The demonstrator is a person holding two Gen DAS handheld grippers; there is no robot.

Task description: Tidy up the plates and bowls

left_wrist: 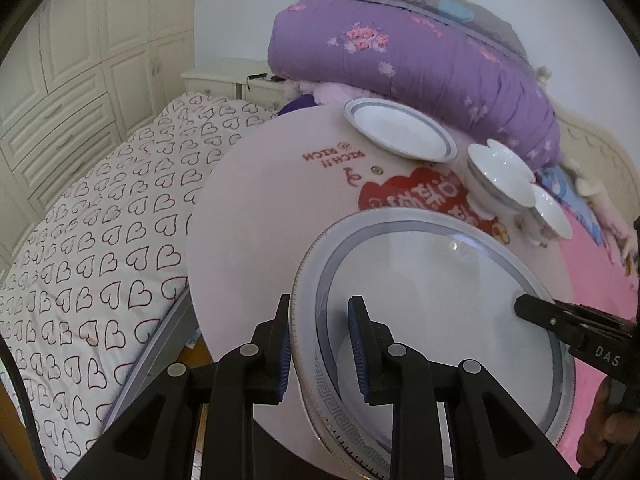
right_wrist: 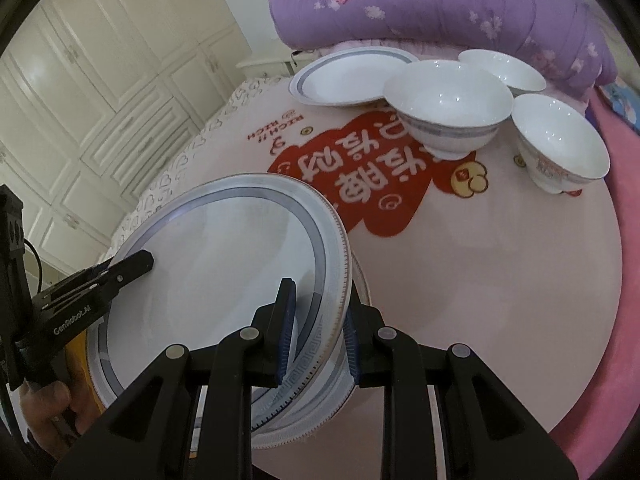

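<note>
A large white plate with grey rim bands is held between both grippers, over the near part of the round pink table. My left gripper is shut on its left rim. My right gripper is shut on its right rim; another plate's rim shows just beneath. A smaller grey-rimmed plate lies at the table's far side. Three white bowls stand to its right.
A folded purple quilt is piled behind the table. A heart-print bed sheet lies left of the table. White wardrobe doors and a nightstand stand beyond. Pink fabric borders the table's right.
</note>
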